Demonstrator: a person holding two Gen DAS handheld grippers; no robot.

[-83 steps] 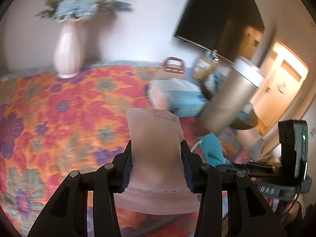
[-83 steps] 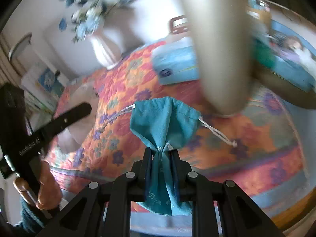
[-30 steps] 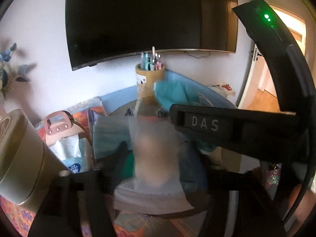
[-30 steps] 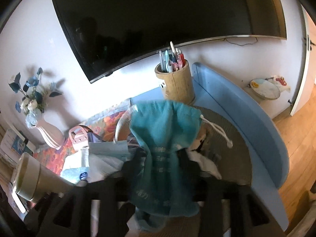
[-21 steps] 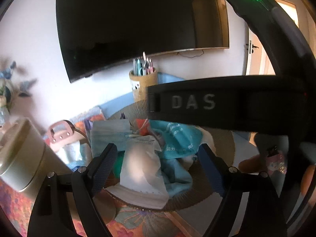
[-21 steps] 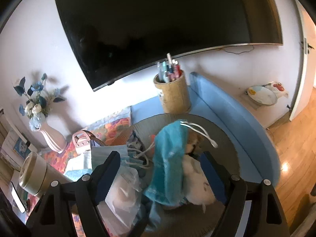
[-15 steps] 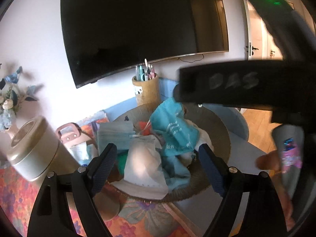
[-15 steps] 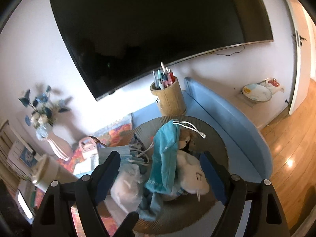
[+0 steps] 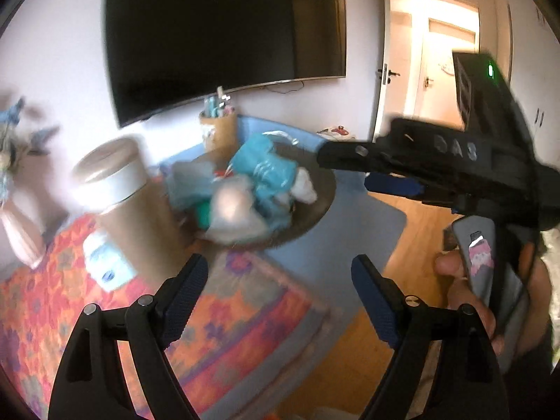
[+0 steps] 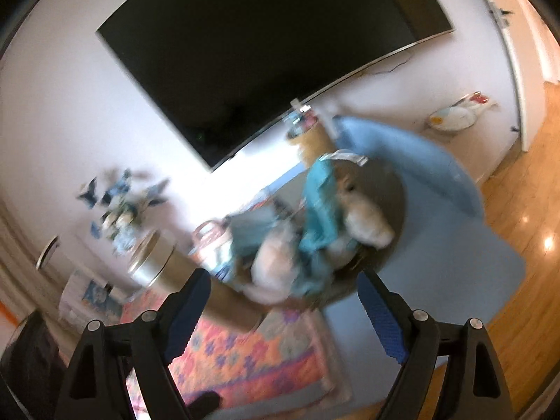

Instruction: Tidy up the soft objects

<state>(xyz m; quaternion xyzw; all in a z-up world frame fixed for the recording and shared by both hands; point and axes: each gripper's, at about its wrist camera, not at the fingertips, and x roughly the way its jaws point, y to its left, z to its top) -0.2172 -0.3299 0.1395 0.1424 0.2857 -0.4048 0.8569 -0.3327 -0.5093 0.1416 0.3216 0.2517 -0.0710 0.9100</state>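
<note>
A round woven basket [image 9: 315, 206] [image 10: 397, 210] at the table's far end holds a pile of soft things: a teal drawstring pouch [image 9: 260, 166] [image 10: 320, 206], a pale translucent bag [image 9: 232, 206] [image 10: 276, 259], a white plush toy [image 10: 365, 222] and folded cloths. My left gripper [image 9: 280, 294] is open and empty, well back from the basket. My right gripper [image 10: 283, 306] is open and empty, above and short of the basket. It also shows from the side in the left wrist view [image 9: 402, 171], held in a hand.
A tall beige canister [image 9: 115, 189] [image 10: 157, 259] stands left of the basket on the floral cloth [image 9: 70, 301]. A tissue pack [image 9: 108, 262], a pen holder [image 9: 218, 131], a white flower vase [image 9: 17, 227] and a wall television [image 9: 224, 38] are around. Wooden floor lies to the right.
Both grippers let go of the pale bag and the teal pouch over the basket, opened, and have since drawn back; both views are now farther from the basket and motion-blurred.
</note>
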